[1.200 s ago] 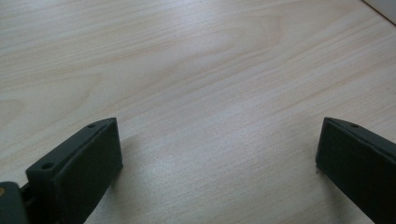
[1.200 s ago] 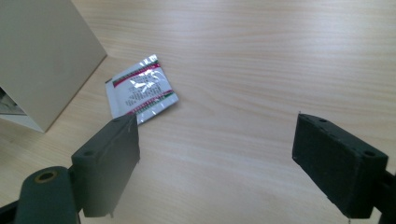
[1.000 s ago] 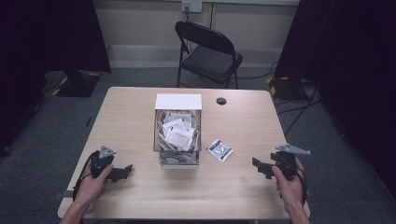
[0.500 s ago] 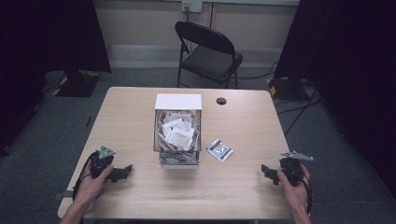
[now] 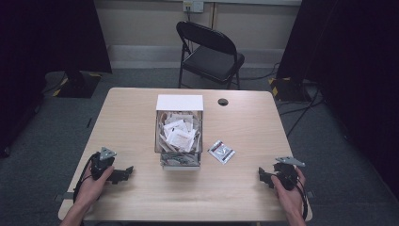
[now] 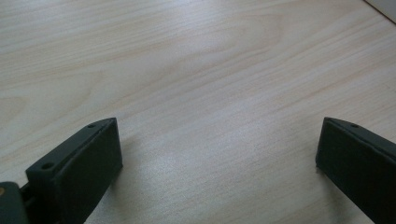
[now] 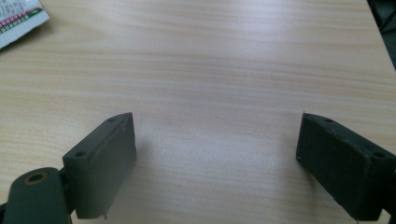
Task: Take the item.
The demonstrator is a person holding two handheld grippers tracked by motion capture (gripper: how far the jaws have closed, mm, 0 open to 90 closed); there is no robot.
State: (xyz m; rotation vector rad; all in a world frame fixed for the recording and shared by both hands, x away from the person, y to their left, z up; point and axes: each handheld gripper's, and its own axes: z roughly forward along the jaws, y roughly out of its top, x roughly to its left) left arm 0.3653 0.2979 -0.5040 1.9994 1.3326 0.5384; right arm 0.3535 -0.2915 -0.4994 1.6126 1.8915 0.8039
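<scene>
A clear box [image 5: 179, 137] stuffed with several white sachets stands mid-table, a white flap [image 5: 179, 102] at its back. One loose silver sachet [image 5: 221, 151] lies just right of the box; its corner [image 7: 17, 18] peeks in at the top left of the right gripper view. My left gripper [image 5: 123, 173] rests near the front left, held by a hand, its jaws pointing right toward the box. It is open [image 6: 219, 140] over bare wood. My right gripper [image 5: 262, 175] sits at the front right, pointing left, open [image 7: 217, 140] with nothing between its jaws.
The wooden table [image 5: 127, 122] has a round cable hole [image 5: 223, 101] behind the box. A black folding chair [image 5: 211, 52] stands beyond the far edge. The right table edge [image 7: 380, 42] runs close to my right gripper.
My right gripper has drawn back toward the near edge of the table and settled lower. The left gripper has stayed put.
</scene>
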